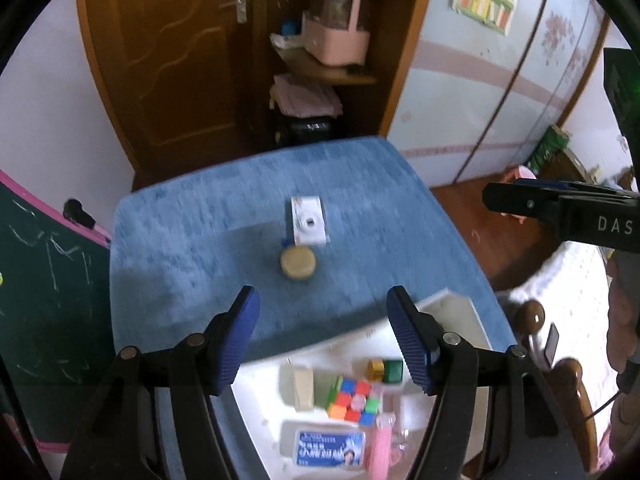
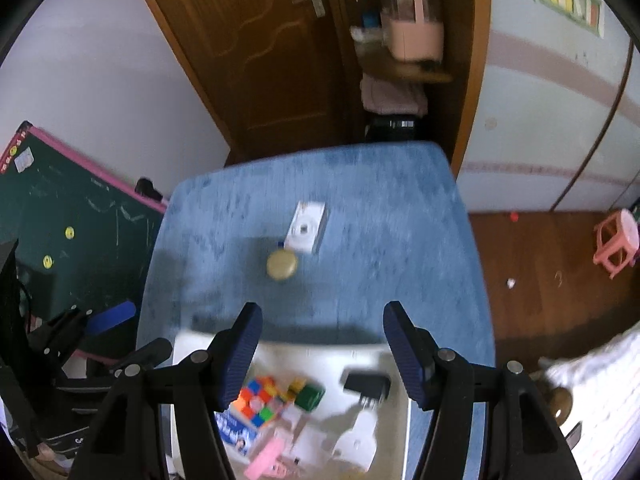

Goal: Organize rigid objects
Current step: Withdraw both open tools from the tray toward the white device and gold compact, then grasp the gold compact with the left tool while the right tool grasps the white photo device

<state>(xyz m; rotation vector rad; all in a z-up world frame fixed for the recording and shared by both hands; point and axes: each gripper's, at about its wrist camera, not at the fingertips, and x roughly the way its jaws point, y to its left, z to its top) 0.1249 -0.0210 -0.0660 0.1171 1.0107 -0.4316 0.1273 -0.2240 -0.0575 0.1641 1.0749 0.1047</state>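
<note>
A white box (image 1: 307,221) and a round tan tin (image 1: 298,263) lie mid-table on the blue cloth (image 1: 200,240); both also show in the right wrist view, box (image 2: 307,226) and tin (image 2: 282,264). A white tray (image 1: 452,316) at the near edge holds a colour cube (image 1: 354,398), a green block (image 1: 393,371), a blue-labelled packet (image 1: 330,448) and a pink clip (image 1: 380,446). The right wrist view also shows the tray (image 2: 384,354), a black charger (image 2: 366,386) and a white adapter (image 2: 356,440). My left gripper (image 1: 323,332) is open and empty above the tray. My right gripper (image 2: 323,344) is open and empty.
A wooden door (image 1: 160,60) and a shelf with a pink basket (image 1: 336,40) stand behind the table. A chalkboard (image 2: 72,216) leans at the left. A pink stool (image 2: 616,242) stands on the wood floor at the right. A chair knob (image 1: 530,316) is near the tray.
</note>
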